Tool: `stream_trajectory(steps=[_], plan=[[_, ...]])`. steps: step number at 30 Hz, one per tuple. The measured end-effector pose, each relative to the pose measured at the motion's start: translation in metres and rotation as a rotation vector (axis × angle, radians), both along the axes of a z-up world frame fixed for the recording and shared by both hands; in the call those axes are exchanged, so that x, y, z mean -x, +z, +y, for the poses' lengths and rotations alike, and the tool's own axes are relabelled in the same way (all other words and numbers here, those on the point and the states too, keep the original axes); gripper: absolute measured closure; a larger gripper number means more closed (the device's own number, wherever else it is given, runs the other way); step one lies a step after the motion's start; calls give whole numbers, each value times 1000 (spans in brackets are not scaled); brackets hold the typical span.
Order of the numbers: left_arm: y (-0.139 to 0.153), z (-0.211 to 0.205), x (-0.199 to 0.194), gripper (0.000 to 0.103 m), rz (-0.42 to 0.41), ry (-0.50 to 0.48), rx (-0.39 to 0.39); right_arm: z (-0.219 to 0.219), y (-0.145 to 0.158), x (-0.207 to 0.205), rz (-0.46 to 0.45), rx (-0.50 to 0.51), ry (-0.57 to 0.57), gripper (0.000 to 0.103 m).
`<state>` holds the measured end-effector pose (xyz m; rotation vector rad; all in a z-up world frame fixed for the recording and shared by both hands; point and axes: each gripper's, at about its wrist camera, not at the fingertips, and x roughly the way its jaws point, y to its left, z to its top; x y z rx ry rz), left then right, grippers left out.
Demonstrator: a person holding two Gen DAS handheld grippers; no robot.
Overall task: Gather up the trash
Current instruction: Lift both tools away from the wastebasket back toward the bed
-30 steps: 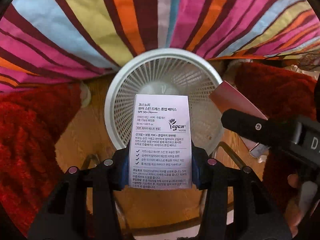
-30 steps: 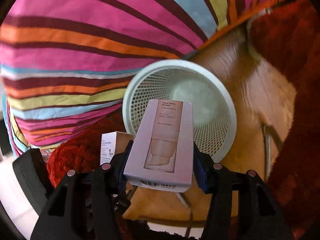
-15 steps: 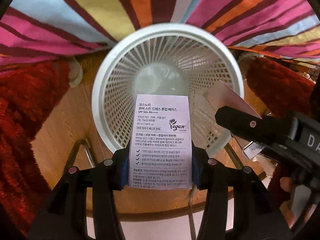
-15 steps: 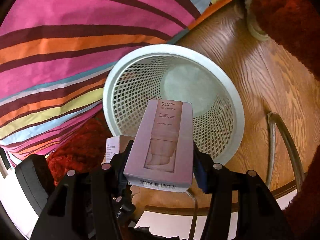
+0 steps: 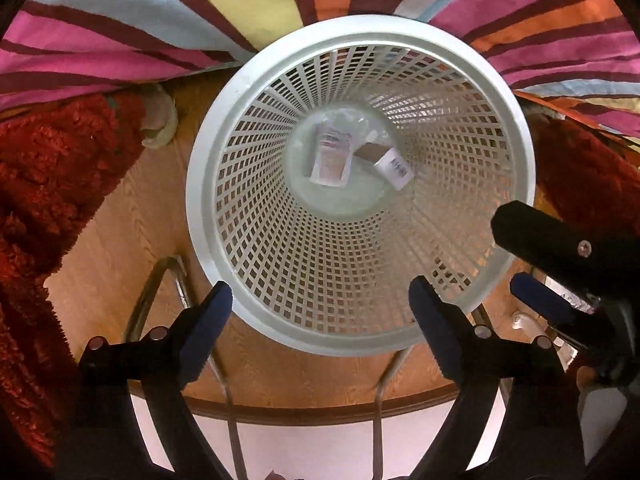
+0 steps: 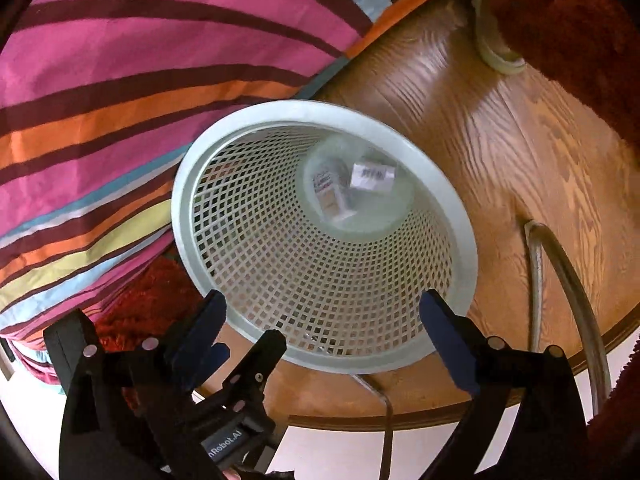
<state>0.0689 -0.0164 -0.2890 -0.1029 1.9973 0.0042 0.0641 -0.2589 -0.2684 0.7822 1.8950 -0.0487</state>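
Note:
A white mesh waste basket [image 5: 224, 128] stands on a round wooden table; it also shows in the right wrist view [image 6: 188, 216]. Two small cosmetic boxes lie on its bottom: one flat [image 5: 331, 157] [image 6: 331, 196], one leaning against the wall [image 5: 394, 164] [image 6: 372, 176]. My left gripper [image 5: 320, 304] is open and empty above the basket's near rim. My right gripper [image 6: 324, 312] is open and empty above the near rim too; it shows at the right of the left wrist view [image 5: 520, 252].
A striped bedcover [image 5: 120, 40] [image 6: 120, 80] lies behind the basket. Red shaggy fabric [image 5: 44, 184] [image 6: 568, 20] flanks the wooden table [image 5: 120, 240] [image 6: 520, 140]. Metal chair tubing [image 6: 568, 272] shows below the table's edge.
Both grippers have opened and let go of their boxes. The two boxes have dropped to the bottom of the basket. Both grippers have come closer over the basket.

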Motion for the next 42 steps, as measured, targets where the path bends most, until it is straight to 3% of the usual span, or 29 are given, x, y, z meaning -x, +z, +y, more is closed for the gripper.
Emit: stream_trajectory(steps=[16,28,35,42], plan=[[13,8,5,16,-17,45,-7,4,16,3,-52,41,58,10],[52,19,11,16,-152,88,0,8,64,4,-241,117,130,8],[91,25,11,9,-290,111,16,2,106,2,-418,176,129,8],[152,25,13,8,-566,98,19,4,164,3,-666,258,154,8]])
